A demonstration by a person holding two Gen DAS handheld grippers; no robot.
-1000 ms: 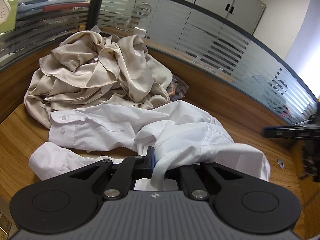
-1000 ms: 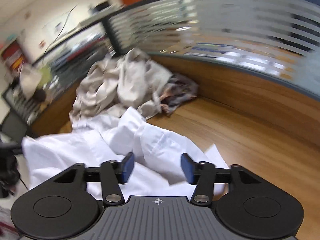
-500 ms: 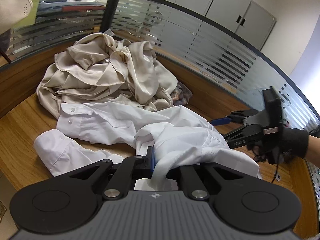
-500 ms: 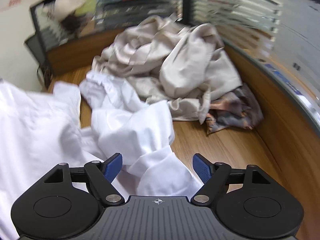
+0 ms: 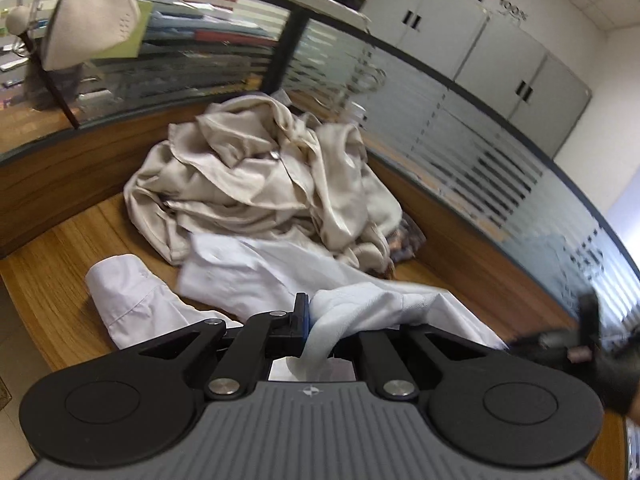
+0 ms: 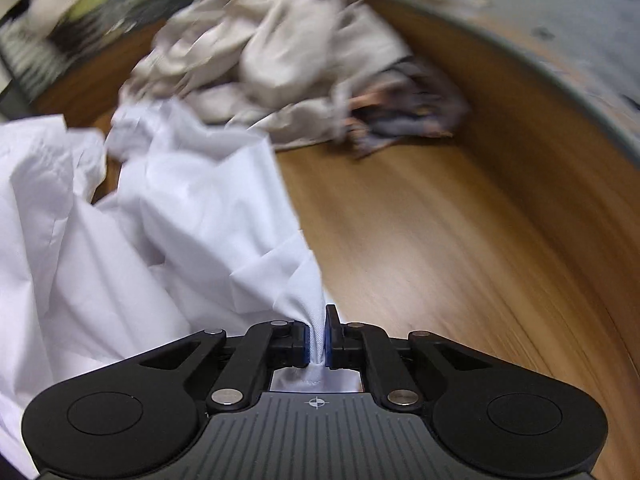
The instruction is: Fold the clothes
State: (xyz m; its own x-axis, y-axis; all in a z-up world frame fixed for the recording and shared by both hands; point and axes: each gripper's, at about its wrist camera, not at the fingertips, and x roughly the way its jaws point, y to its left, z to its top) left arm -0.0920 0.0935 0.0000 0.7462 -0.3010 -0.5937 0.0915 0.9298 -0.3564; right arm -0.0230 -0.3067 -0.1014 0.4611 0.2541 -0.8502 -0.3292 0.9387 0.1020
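Note:
A white shirt lies crumpled on the wooden desk, one sleeve cuff stretched to the left. My left gripper is shut on a thick fold of it, which hides the right finger. My right gripper is shut on a bunched edge of the same white shirt, the cloth rising from the pads to the left. The right gripper, held in a black glove, shows blurred at the right of the left wrist view.
A heap of beige clothes lies behind the white shirt, also in the right wrist view. A dark patterned cloth lies beside it. A curved wood and frosted-glass partition rings the desk.
My right gripper, open a moment ago, has closed on an edge of the white shirt. The left gripper has kept its hold and lifted back, so the clothes look farther away.

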